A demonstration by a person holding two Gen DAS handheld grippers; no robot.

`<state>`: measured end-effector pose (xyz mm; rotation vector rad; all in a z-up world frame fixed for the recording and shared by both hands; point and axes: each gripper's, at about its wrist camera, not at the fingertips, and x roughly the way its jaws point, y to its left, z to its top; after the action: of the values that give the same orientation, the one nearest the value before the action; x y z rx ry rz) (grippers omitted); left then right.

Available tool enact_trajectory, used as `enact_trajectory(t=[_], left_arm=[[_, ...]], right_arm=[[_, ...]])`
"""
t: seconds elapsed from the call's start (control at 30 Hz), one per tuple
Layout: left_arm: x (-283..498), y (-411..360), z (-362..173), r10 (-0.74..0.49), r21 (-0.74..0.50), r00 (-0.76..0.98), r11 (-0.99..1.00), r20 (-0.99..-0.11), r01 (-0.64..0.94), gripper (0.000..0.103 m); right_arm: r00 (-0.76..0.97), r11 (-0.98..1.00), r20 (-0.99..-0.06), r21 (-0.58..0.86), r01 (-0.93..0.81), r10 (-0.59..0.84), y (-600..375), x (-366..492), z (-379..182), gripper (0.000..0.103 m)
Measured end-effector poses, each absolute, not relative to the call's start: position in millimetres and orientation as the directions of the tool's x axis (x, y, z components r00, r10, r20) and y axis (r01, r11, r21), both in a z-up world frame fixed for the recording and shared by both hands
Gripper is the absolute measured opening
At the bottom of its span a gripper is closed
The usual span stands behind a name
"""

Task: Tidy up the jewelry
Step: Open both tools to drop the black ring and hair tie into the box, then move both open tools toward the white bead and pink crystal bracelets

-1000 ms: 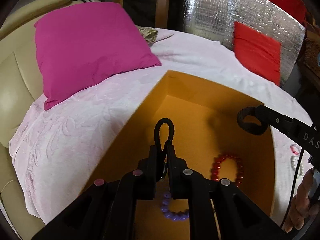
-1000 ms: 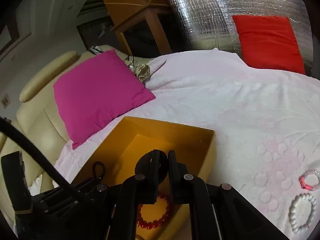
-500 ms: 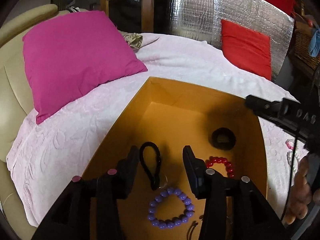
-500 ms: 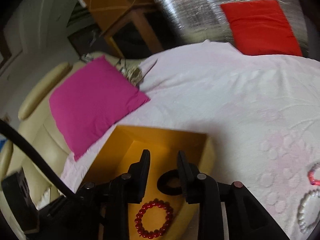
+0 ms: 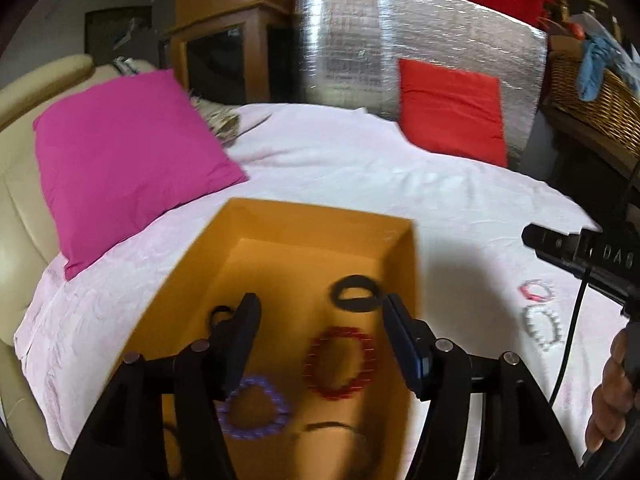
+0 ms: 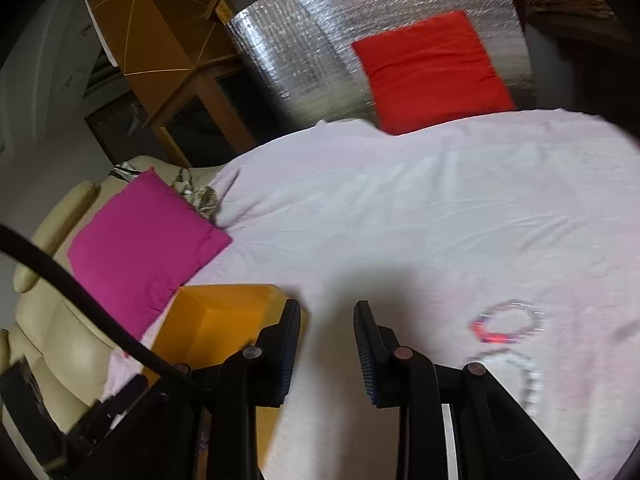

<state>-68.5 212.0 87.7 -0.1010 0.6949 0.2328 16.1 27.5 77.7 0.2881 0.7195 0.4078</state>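
We judge we are between pick-ups: the orange box [image 5: 400,248] under the left tongs [image 5: 320,340] already holds a red bead bracelet [image 5: 340,363] between their fingers, a purple one [image 5: 256,406] nearer the left finger, a black band [image 5: 355,298] just ahead and a thin black loop [image 5: 218,316] behind the left fingertip. Two pieces are left on the pink bedspread [image 6: 400,208]: a pink bracelet [image 6: 506,322] and a white one [image 6: 520,372], both just right of the right tongs [image 6: 328,346]. Both pairs of tongs stand apart and empty. Next, we think, the right tongs must swing right and straddle the pink bracelet's rim.
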Motion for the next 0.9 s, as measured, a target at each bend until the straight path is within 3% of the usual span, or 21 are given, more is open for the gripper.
enact_trajectory(t=[0.33, 0.53, 0.8, 0.9], left_arm=[[-54, 130, 96, 0.051, -0.03, 0.762, 0.995, -0.645, -0.092, 0.064], [-38, 99, 74, 0.019, -0.044, 0.693, 0.996, -0.721, -0.074, 0.064], [-24, 67, 54, 0.043, 0.016, 0.653, 0.999, -0.756, -0.046, 0.064], [-21, 57, 51, 0.047, 0.031, 0.647, 0.999, -0.761, -0.036, 0.064]], right_arm=[[0.726, 0.945, -0.613, 0.282, -0.166, 0.311, -61, -13, 82, 0.03], [0.695, 0.954, -0.671, 0.288, -0.076, 0.258, -124, -5, 70, 0.03], [0.601, 0.963, -0.767, 0.27, -0.018, 0.226, -166, 16, 46, 0.03], [0.582, 0.98, -0.797, 0.199, -0.006, 0.165, -173, 18, 36, 0.03]])
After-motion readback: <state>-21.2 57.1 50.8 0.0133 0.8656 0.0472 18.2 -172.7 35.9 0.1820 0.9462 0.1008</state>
